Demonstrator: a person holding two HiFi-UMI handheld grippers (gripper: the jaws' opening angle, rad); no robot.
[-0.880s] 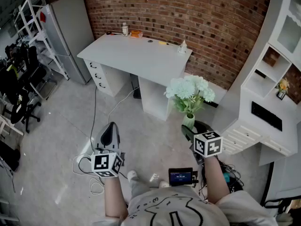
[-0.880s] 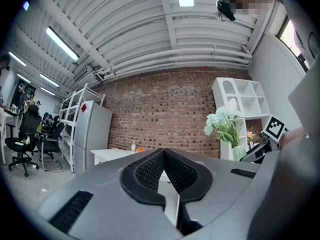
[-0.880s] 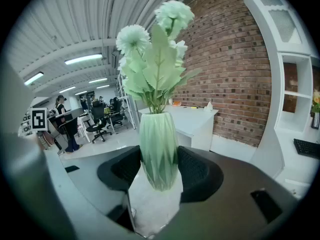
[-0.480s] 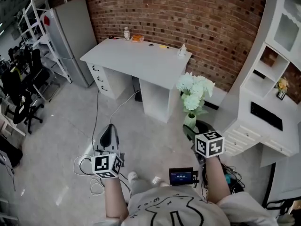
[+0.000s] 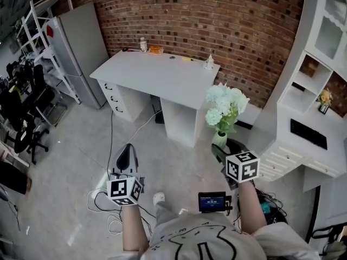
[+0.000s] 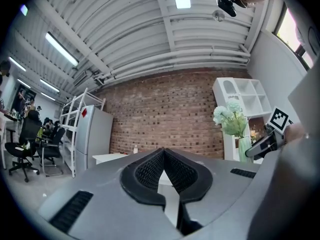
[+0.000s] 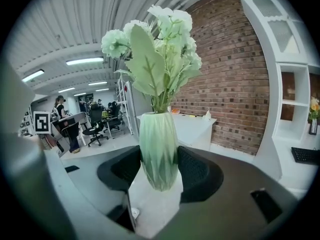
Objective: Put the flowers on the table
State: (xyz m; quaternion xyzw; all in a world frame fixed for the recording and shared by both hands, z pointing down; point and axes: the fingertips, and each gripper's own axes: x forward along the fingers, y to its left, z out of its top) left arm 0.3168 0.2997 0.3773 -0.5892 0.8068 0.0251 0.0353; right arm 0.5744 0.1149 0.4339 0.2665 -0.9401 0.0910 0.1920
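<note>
Right gripper [image 7: 159, 163] tight around the green vase [image 7: 158, 134] of pale flowers [image 7: 167, 31]; left gripper [image 6: 163, 153] with jaws together

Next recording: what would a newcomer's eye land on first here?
The pale flowers in a green vase stand out, gripped by the right tool above the floor, right of centre. Behind them stands the white table against a red brick wall; the left tool is shut and empty, lower left.

Pale grey T-shirt [image 5: 201, 241] at six o'clock, with a dark line drawing. Left gripper [image 5: 127, 148] and right gripper [image 5: 224, 145]: grey shells, black ribbed jaws, white cubes [image 5: 123, 190] with black square markers.
</note>
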